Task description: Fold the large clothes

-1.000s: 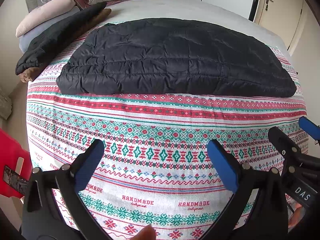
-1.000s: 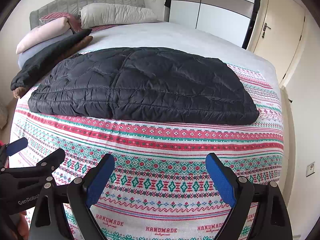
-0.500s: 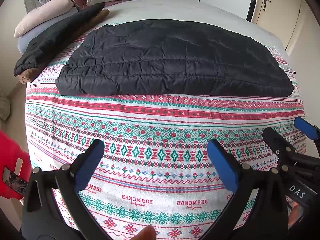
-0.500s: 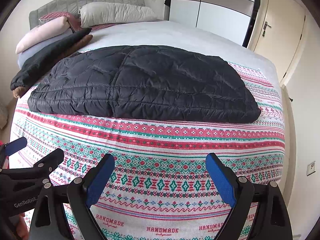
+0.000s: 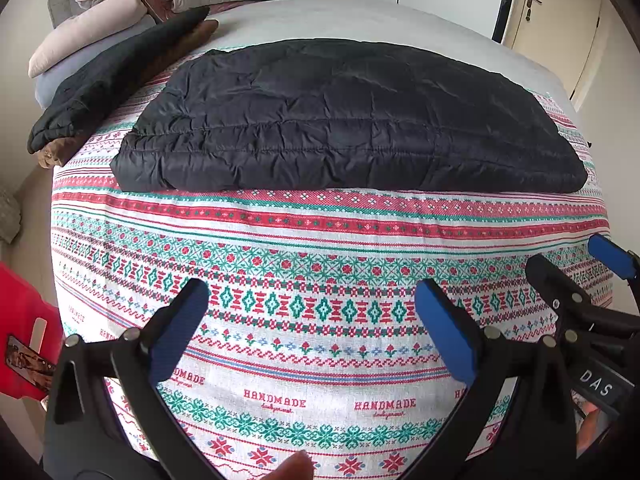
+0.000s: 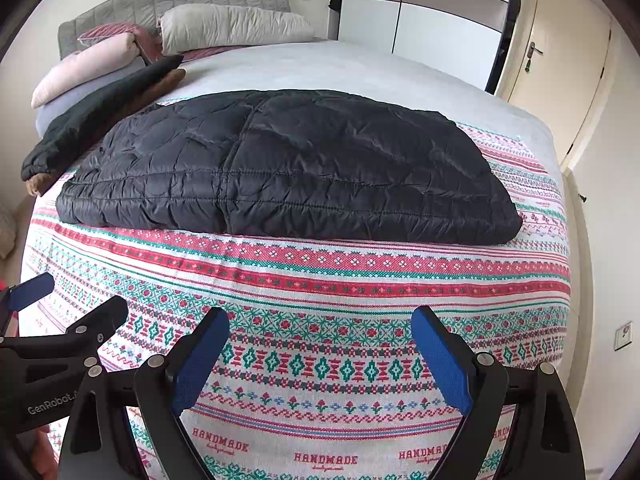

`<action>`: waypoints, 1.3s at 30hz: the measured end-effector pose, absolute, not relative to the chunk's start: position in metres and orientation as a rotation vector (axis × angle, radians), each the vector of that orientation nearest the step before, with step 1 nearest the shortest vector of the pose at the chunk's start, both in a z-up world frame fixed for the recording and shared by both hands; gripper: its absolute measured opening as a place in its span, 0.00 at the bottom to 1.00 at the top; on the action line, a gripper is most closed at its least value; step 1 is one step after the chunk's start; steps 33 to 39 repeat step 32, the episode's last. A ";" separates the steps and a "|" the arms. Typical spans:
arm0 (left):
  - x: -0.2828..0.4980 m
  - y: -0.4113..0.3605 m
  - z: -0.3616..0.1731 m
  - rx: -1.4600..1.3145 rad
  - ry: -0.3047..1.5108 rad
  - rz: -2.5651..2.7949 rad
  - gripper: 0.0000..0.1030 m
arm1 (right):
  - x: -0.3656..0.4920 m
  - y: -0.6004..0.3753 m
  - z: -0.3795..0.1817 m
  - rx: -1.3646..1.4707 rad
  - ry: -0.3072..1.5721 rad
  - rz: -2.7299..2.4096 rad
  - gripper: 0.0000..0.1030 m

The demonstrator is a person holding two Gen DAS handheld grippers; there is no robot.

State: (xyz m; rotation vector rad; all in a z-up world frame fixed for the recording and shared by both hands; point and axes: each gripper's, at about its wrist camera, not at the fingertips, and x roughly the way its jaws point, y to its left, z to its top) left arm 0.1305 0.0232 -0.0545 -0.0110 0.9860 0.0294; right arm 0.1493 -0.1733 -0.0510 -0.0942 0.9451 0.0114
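A black quilted jacket (image 5: 344,120) lies folded into a flat rectangle on the patterned bedspread (image 5: 304,248); it also shows in the right wrist view (image 6: 280,168). My left gripper (image 5: 312,316) is open and empty, hovering over the bedspread short of the jacket's near edge. My right gripper (image 6: 320,344) is open and empty too, beside it to the right. In the left wrist view the right gripper (image 5: 576,276) shows at the right edge. In the right wrist view the left gripper (image 6: 72,300) shows at the left edge.
A dark garment over a brown one (image 5: 116,76) lies along the bed's left side. Pillows (image 6: 224,28) rest against the grey headboard. A wardrobe (image 6: 420,12) and a door (image 6: 560,76) stand behind on the right. A red object (image 5: 20,332) is at the left.
Both grippers stay open and have barely shifted. The jacket has not moved.
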 end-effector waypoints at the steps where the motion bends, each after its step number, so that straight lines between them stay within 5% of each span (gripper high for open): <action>1: 0.130 0.023 -0.055 -0.010 0.986 0.028 1.00 | 0.149 -0.173 -0.051 -0.094 0.945 0.011 0.91; 39: 0.133 0.024 -0.055 -0.011 1.000 0.039 1.00 | 0.148 -0.172 -0.054 -0.092 0.951 0.010 0.91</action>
